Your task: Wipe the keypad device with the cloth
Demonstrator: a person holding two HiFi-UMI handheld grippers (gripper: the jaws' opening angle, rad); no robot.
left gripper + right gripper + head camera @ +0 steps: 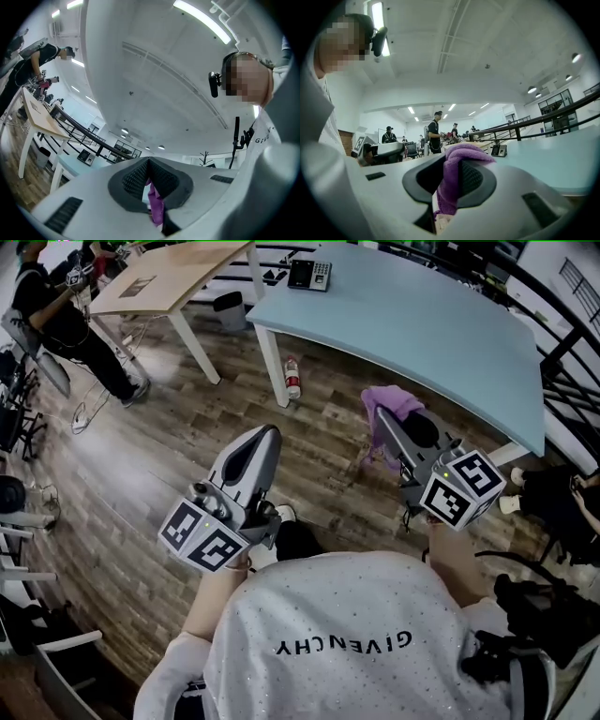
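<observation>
Seen from above, a person in a white top holds a tool in each hand over a wooden floor (159,465).

A pale blue table (422,334) fills the upper right of the frame. Its near edge runs diagonally from upper centre down to the right, and its white legs stand on the floor below that edge. A plastic bottle (292,378) stands on the floor beside the leftmost leg. A second, wood-topped table (173,277) sits in the upper left, with a person in black (56,315) beside it. Between the tools and the blue table the floor is open.

The keypad device (309,275) lies at the top centre of the frame, on the blue table's far end, well apart from both tools.

The right tool (386,423), right of centre, is clamped on the purple cloth (394,401), which bunches over its tips just short of the table edge.

The left tool (265,432), left of centre, has its jaws together at the tips. Its own view shows a purple sliver in the slit between them, and whether that is gripped cannot be told.
</observation>
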